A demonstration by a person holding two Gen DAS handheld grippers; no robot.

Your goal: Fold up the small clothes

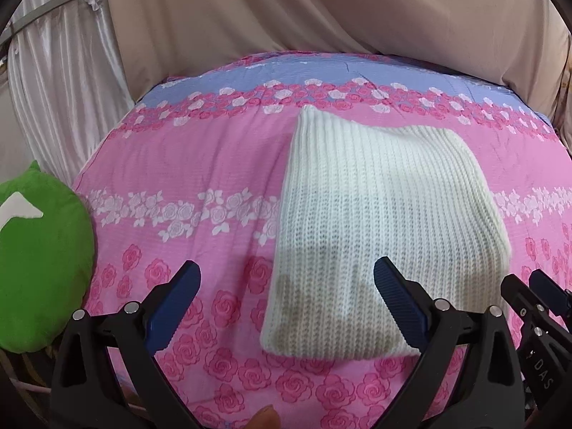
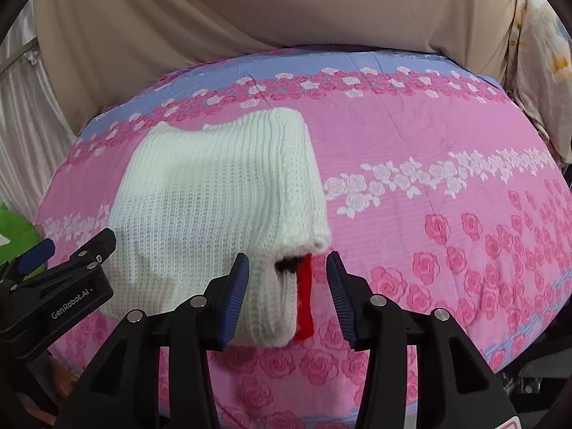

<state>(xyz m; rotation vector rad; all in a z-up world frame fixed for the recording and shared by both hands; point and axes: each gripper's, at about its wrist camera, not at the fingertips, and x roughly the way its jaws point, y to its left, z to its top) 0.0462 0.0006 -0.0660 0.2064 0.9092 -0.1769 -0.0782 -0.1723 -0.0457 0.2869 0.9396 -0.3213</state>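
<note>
Both my jaws released, nothing gripped: knit [image 1: 361,236] lies folded flat on the bed [image 1: 186,164], left gripper [image 1: 286,286] at its 7 o'clock corner, right gripper [image 2: 287,286] straddling the 5 o'clock edge with the red trim [image 2: 305,300], probably to check the fold.

Folded white knit garment [image 1: 371,228] on the bed

Ribbed, lying flat as a rough rectangle; a red strip [image 2: 304,300] shows at its near-right corner.

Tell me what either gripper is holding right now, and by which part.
Nothing is held. The left gripper and the right gripper are both open above the folded white knit garment, which lies free on the bedspread.
</note>
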